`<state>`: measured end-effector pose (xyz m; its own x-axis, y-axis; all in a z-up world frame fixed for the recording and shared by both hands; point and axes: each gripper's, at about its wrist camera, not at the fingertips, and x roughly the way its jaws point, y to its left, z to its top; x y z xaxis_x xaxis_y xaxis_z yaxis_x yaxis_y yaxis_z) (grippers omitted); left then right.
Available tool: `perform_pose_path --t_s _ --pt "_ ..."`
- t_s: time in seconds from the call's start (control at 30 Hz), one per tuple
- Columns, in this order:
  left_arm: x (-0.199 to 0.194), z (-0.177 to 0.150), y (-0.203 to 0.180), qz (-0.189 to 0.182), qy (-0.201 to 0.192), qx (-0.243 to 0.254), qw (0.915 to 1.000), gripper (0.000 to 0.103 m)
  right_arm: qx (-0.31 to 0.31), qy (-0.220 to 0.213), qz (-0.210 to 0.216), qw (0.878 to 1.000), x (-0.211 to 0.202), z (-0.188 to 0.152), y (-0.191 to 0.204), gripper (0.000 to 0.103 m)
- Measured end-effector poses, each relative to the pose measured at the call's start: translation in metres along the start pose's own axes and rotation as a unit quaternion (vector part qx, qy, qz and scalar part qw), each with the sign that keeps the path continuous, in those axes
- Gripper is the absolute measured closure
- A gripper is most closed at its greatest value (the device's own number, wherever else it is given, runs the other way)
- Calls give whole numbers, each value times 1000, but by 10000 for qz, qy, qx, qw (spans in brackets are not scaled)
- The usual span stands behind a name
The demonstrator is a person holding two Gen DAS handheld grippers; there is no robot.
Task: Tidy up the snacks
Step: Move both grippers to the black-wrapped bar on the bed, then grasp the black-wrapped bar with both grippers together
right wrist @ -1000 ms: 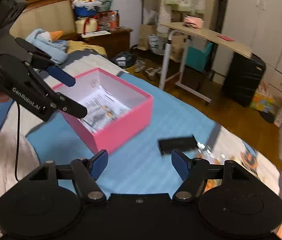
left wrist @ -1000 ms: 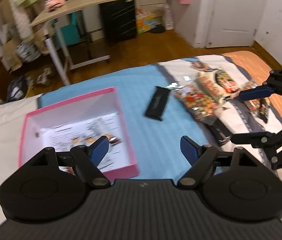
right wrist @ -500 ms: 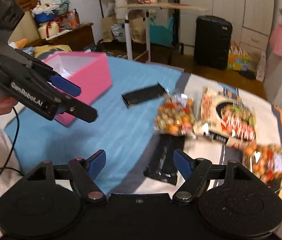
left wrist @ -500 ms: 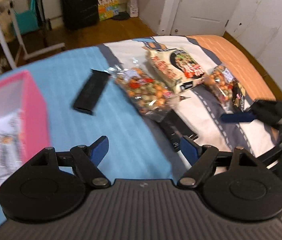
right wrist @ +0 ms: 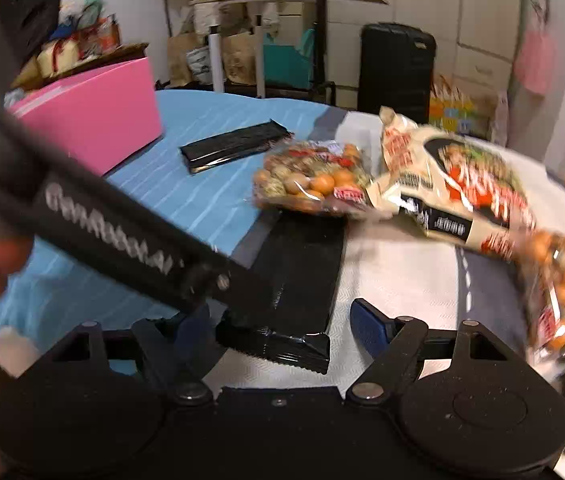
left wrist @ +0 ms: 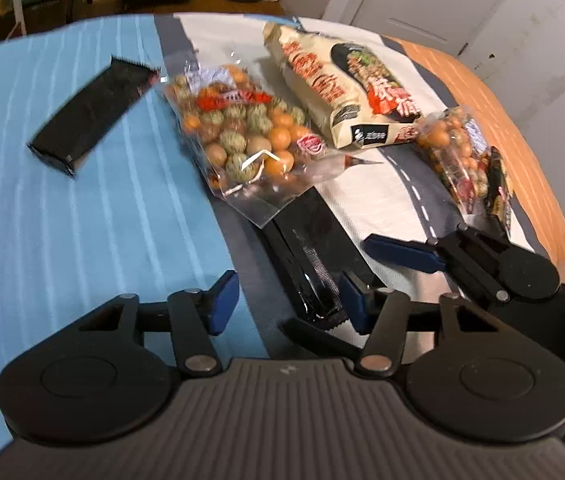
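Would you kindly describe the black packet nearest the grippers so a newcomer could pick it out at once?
Start at the bedspread, where its blue panel meets the grey stripe. The nearer black packet lies there, its far end tucked under the clear bag of round orange and green snacks. The other black packet lies alone on the blue.

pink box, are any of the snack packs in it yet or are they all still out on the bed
Cannot tell: only the pink box's outer wall shows. The peanut bag and both black packets lie out on the bed.
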<state>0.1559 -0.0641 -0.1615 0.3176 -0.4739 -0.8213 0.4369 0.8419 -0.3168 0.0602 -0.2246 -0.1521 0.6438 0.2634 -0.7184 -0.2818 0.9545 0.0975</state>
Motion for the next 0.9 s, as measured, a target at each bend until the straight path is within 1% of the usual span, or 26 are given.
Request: perform_pose_path --t_s 0.03,0.1,0.13,0.23,0.27,0.37,0.43,0.5,0.63,0.73,0.9 --pt "3 -2 2 -53 -28 -83 9999 55 58 11 116 9999 1 -1 -2 31" --pt "7 -5 4 -218 -111 -217 9995 64 1 -17 151 9999 2 -3 -1 32" --pt "8 -7 3 -287 -132 -236 9992 66 10 -10 166 9999 4 -3 -1 32" --pt "10 -10 -2 -289 -183 -213 9992 66 155 -58 175 9997 6 -2 -3 31" --pt "11 -9 -3 -220 -211 -231 9993 66 170 -65 168 9997 8 -2 -3 30" --pt "13 -6 -1 -255 -223 -423 9985 66 -32 -96 20 9999 13 -3 5 30" --pt "15 -5 -1 -309 -185 -543 9979 66 -98 -130 -107 9998 12 -4 10 32" --pt "12 -5 -5 -261 -174 -514 9982 66 -44 -139 -168 9998 10 -5 13 34" --pt "5 -8 -13 -255 44 -365 9990 65 -37 26 -237 9997 -2 -5 22 35" --pt "-3 -14 -18 -291 204 -297 9989 64 27 197 -230 9995 -13 -6 28 35" --pt "-18 -24 -30 -244 448 -162 9986 64 82 390 -161 9991 -31 -11 37 36"
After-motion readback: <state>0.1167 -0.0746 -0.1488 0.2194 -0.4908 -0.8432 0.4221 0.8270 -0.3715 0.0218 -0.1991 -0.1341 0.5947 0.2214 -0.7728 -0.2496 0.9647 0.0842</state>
